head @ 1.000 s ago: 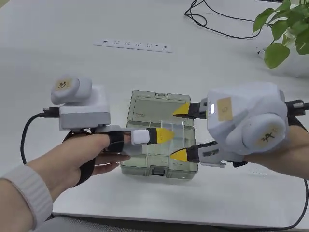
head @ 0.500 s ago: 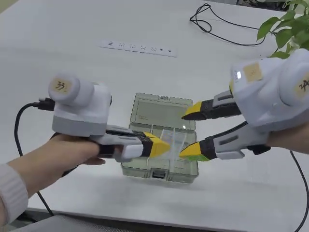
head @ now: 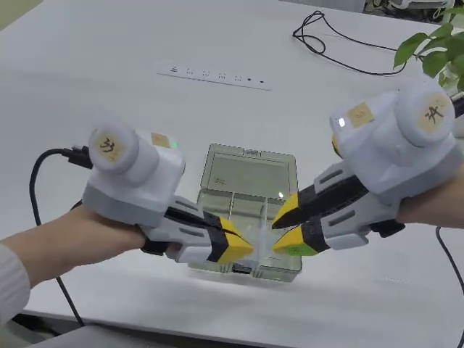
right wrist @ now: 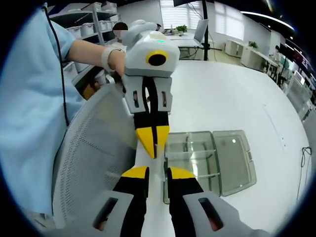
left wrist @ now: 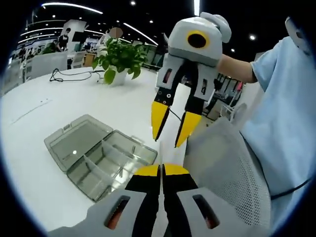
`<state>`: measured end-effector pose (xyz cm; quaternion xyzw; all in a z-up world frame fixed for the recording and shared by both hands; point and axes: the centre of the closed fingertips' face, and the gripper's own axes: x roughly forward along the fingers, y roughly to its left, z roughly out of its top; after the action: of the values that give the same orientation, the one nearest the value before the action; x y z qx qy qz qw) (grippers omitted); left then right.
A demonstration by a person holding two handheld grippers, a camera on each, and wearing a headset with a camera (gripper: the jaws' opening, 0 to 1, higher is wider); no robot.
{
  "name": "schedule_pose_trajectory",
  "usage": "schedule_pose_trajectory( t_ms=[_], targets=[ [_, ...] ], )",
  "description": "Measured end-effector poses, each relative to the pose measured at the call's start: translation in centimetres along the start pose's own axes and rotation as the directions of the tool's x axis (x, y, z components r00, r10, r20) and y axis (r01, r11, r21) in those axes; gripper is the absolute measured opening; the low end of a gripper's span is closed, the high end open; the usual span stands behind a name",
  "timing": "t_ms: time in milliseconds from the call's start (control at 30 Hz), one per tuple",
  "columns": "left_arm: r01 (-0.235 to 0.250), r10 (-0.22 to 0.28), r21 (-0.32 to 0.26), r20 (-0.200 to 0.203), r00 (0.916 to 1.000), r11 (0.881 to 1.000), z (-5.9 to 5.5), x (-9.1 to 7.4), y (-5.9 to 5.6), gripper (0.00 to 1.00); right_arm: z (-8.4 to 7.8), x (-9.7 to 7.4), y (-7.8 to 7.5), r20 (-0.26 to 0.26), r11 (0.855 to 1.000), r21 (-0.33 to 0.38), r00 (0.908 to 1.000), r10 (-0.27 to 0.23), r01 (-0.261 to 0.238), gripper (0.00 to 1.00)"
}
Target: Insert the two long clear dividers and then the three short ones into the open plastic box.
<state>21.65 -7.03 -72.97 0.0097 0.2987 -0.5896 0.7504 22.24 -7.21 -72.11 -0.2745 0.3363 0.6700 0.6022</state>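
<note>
Several clear dividers (left wrist: 105,159) look seated in the open box (head: 250,172), which sits on the table (head: 109,43) right under both tools. I can see cross walls splitting the base into cells but can't count whether all five are in, so my guess is the job's at or near the end. Left gripper (head: 241,247): jaws pressed together, nothing visible between them. Right gripper (head: 281,233): jaws a little apart, empty. Both hover just above the box's front edge, tips facing each other.
</note>
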Motion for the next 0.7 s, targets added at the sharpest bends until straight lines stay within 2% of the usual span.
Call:
schedule_pose_trajectory(
  t_ms=[167, 300, 433, 600, 700],
  targets=[
    [0.006, -0.005, 0.024, -0.013, 0.9999, 1.000, -0.3, 0.1, -0.2, 0.00, -0.4, 0.9, 0.3, -0.023, 0.999, 0.010, 0.9989, 0.040, -0.040, 0.12],
    [0.015, -0.015, 0.029, 0.010, 0.9998, 0.999, 0.1, 0.2, -0.3, 0.00, -0.3, 1.3, 0.5, -0.029, 0.998, 0.019, 0.9977, 0.060, -0.060, 0.10],
    [0.026, -0.028, 0.044, 0.046, 0.9986, 0.999, 0.5, 0.2, -0.7, 0.00, 0.3, 1.1, 0.9, -0.013, 0.995, 0.042, 0.9962, 0.086, -0.086, 0.07],
    [0.052, -0.055, 0.059, 0.058, 0.9968, 0.997, 0.5, 0.2, -1.2, 0.00, 0.0, 1.2, 1.5, -0.039, 0.989, 0.037, 0.9890, 0.143, -0.141, 0.05],
    [0.059, -0.063, 0.067, 0.063, 0.9960, 0.996, 0.5, 0.1, -1.3, 0.00, 0.1, 1.1, 1.8, -0.048, 0.984, 0.060, 0.9846, 0.168, -0.165, 0.04]
  ],
)
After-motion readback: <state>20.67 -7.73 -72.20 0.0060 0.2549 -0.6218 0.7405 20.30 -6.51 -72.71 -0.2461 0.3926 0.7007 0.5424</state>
